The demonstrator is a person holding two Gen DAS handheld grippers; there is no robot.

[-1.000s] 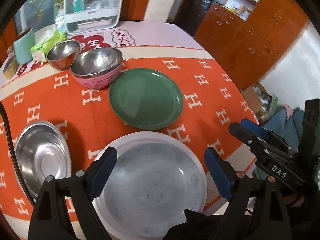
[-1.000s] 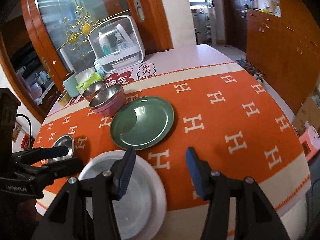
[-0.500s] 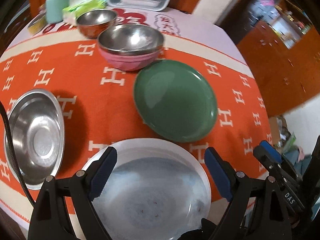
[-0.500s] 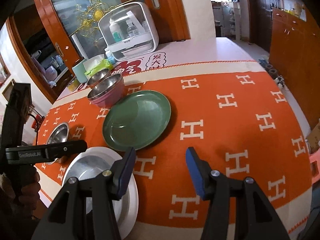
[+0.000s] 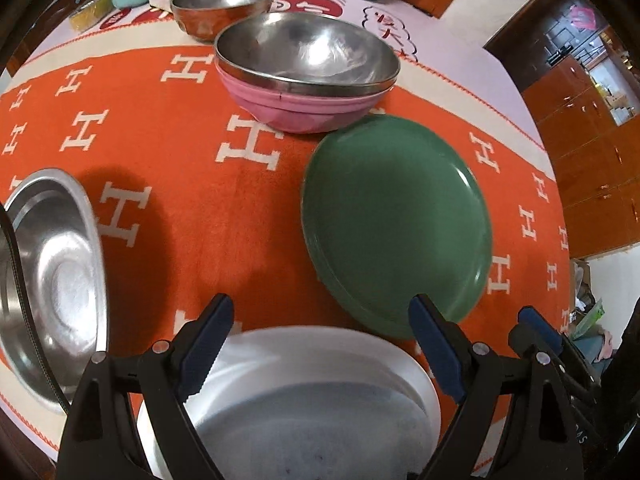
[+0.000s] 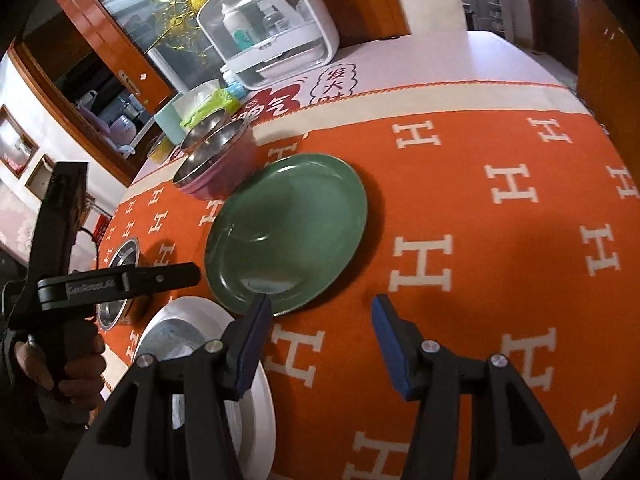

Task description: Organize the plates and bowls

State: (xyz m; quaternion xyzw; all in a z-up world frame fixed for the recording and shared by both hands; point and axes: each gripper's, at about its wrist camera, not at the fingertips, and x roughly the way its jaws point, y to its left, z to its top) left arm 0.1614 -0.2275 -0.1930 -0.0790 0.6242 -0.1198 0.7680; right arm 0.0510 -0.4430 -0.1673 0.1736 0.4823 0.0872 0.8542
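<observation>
steel bowl (image 5: 308,50) nested in pink bowl (image 5: 296,110) | left gripper (image 5: 320,340) angled down above white plate (image 5: 304,364), fingers spread, empty | right gripper (image 6: 320,344) fingers apart, empty

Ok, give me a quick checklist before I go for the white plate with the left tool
1. Left tool open, nothing between its pads: ok.
2. White plate under the left tool, nothing in it: ok.
3. Right tool open and empty: ok.
4. Green plate bare, free to take a plate: ok.
5. Gap between white plate and green plate rims: cannot tell.
6. Steel bowl beside the white plate, apart from it: ok.
</observation>
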